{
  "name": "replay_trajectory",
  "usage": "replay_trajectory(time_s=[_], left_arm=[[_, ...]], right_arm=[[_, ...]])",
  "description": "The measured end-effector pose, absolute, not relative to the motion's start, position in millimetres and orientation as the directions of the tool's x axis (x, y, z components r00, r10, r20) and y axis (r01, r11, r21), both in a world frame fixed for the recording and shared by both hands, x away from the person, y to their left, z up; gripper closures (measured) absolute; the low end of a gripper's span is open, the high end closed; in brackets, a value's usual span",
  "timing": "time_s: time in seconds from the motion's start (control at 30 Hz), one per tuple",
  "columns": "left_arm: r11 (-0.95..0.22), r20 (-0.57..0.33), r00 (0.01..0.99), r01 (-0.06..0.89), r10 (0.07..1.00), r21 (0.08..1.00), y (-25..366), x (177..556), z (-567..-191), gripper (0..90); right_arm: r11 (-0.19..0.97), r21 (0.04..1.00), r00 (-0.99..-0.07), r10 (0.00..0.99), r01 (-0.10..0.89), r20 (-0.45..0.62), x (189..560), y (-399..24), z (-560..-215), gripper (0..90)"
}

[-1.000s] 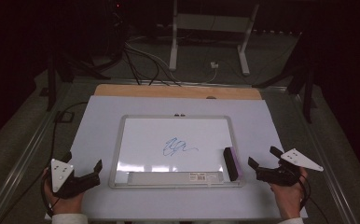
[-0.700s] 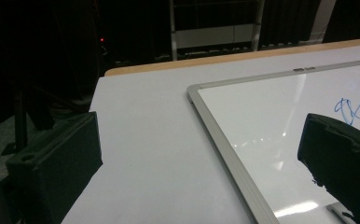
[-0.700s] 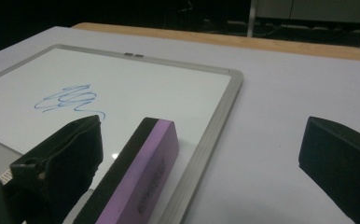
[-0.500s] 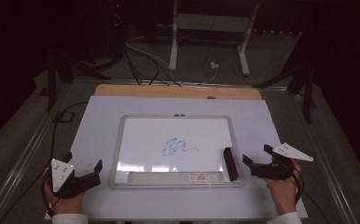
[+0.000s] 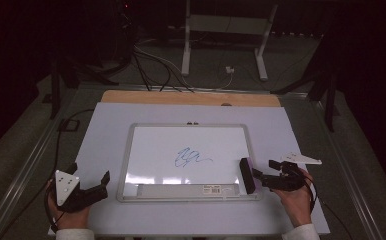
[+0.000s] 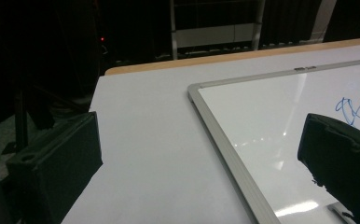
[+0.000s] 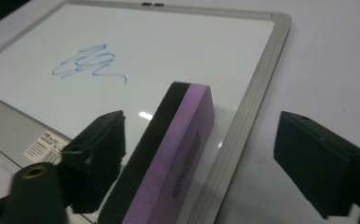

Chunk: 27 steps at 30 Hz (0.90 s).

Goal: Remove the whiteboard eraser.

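Purple-and-black foam whiteboard eraser (image 5: 247, 175): in the high view it stands on its long edge at the lower right corner of the silver-framed rectangular whiteboard (image 5: 190, 127), just inside the right rail and beside the grey pen tray along the bottom edge. A blue scribble (image 5: 190, 157) sits near the middle of the board, well apart from the eraser. The board lies on a white tabletop (image 5: 106, 130) with a bare wooden strip along its far edge. The right tool (image 5: 259, 178), held in the person's right hand (image 5: 296, 200), points leftward at the eraser with its tips at the eraser's right face. The left tool (image 5: 90, 179), held in the left hand (image 5: 68, 215), rests on the tabletop left of the board, its jaws spread and nothing between them.

Left gripper view: the two black jaws stand wide apart over bare tabletop and the board's left rail, gripping nothing; part of the blue scribble (image 6: 357, 109) shows at the right edge.

Right gripper view: the eraser (image 7: 169, 158) lies between the jaws, purple layer facing the right jaw, black layer facing the left. The jaws have just been closing. The left pad sits at or very near the black face; the right pad is clearly apart from the purple face, so the eraser is not yet clamped.
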<state>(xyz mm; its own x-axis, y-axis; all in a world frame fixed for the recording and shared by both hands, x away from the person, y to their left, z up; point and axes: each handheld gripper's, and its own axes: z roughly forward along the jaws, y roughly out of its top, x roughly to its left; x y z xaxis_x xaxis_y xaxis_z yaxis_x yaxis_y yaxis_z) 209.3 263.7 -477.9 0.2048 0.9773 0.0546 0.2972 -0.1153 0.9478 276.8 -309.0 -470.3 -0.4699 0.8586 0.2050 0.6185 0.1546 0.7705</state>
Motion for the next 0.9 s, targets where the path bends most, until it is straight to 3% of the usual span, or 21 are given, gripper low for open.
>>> replay_trajectory(time_s=[0.1,0.13,0.17,0.4,0.63,0.9], left_arm=[[-0.116,0.055,0.205,0.297,0.977,0.948,264,209,-478,0.4],[-0.116,0.055,0.205,0.297,0.977,0.948,264,209,-478,0.4],[-0.115,0.055,0.204,0.297,0.977,0.948,264,209,-478,0.4],[-0.115,0.055,0.204,0.298,0.977,0.948,264,209,-478,0.4],[-0.115,0.055,0.203,0.296,0.978,0.948,264,209,-478,0.4],[-0.115,0.055,0.203,0.297,0.978,0.948,263,209,-478,0.4]], right_arm=[[0.147,0.757,-0.470,0.852,0.637,0.230,276,-308,-472,35.3],[0.147,0.757,-0.470,0.852,0.637,0.230,276,-308,-472,35.3],[0.144,0.749,-0.485,0.836,0.647,0.258,276,-308,-473,43.2],[0.146,0.705,-0.491,0.812,0.694,0.315,277,-306,-481,60.2],[0.100,0.688,-0.457,0.814,0.718,0.358,277,-307,-485,54.3],[0.079,0.642,-0.429,0.804,0.763,0.412,282,-295,-492,33.8]])
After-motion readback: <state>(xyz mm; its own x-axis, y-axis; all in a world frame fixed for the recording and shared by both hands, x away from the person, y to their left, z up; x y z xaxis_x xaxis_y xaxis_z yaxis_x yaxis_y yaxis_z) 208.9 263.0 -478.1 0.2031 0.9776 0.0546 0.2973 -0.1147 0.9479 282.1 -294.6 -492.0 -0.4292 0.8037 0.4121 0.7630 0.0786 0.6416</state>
